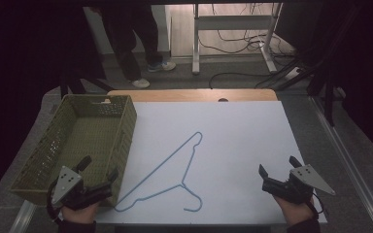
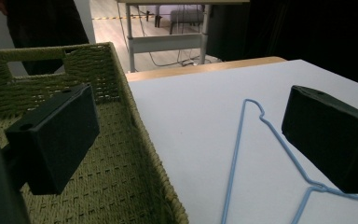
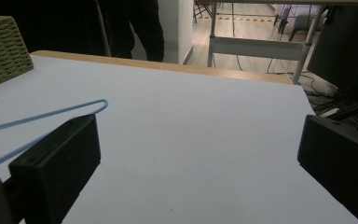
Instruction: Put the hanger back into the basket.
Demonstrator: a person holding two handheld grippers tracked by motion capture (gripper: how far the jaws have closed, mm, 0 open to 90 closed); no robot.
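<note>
Both grippers low at near table edge: left gripper (image 1: 97, 187) jaws spread wide, empty; right gripper (image 1: 267, 178) jaws spread wide, empty. Work judged at start: blue wire hanger (image 1: 172, 170) flat on white sheet (image 1: 243, 141), ungrasped; pickup and any move toward green woven basket (image 1: 77, 99) left. Hanger's lower corner just right of left gripper, hook ahead-right; hanger well left of right gripper. Basket directly ahead of left gripper.

Person's legs (image 1: 136, 43) standing beyond table; white desk frame (image 1: 233, 24), tangled cables (image 1: 245, 41) on floor.
</note>
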